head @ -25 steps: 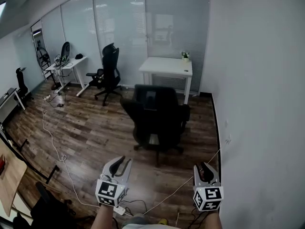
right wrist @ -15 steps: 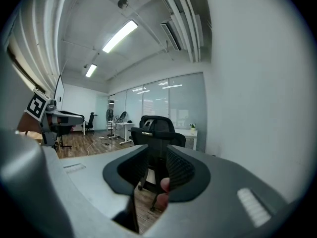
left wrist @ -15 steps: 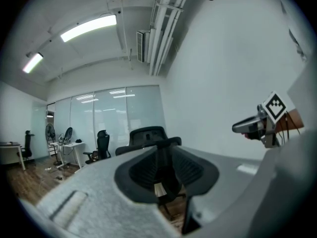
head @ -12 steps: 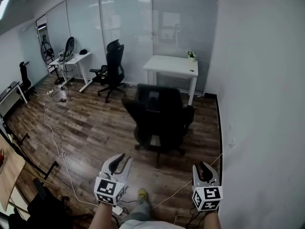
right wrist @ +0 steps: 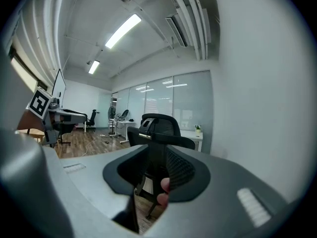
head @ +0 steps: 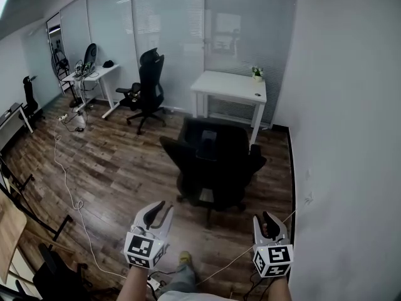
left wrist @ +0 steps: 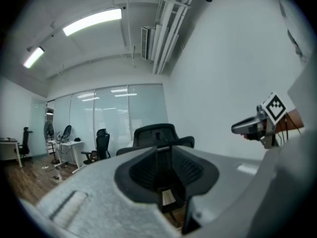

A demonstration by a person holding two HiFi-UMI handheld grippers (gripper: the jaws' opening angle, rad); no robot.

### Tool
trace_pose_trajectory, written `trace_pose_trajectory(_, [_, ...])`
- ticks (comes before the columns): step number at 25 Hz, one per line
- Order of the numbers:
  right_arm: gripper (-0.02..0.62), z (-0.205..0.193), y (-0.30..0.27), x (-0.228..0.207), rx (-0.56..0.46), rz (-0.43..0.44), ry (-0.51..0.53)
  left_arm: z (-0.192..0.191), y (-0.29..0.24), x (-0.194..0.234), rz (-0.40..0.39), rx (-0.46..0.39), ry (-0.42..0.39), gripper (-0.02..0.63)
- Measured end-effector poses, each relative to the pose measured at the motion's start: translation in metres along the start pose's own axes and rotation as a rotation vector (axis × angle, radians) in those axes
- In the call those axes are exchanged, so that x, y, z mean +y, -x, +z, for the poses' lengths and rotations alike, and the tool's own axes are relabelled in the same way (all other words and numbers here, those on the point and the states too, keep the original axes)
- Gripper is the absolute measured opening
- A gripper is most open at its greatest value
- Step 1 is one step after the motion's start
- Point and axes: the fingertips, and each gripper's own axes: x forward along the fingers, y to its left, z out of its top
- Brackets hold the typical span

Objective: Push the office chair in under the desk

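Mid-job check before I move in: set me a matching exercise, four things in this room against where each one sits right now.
Things:
1. nearest office chair
2. potted plant
3. white cable
4. second office chair

Places:
A. on the back right corner of the white desk
B. trailing across the floor at the left
C. out in the open in front of the white desk, not under it
D. by the glass wall, beside the far desk

Pairs: 1-C, 2-A, 3-B, 4-D
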Motion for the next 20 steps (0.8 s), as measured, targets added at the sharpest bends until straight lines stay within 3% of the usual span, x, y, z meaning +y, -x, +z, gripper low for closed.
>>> trace_pose_trajectory(7, [0.092, -0.001, -0.095, -0.01, 0.046, -0.036, -0.013, -0.024, -0.081, 0.069, -0.03, 0.037, 0.031, 0.092])
trace_pose_trajectory(20, [0.092, 0.048, -0.245, -0.01, 0.037, -0.1, 0.047, -0.024, -0.211, 0.191, -0.136, 0.039, 0.021, 0.092])
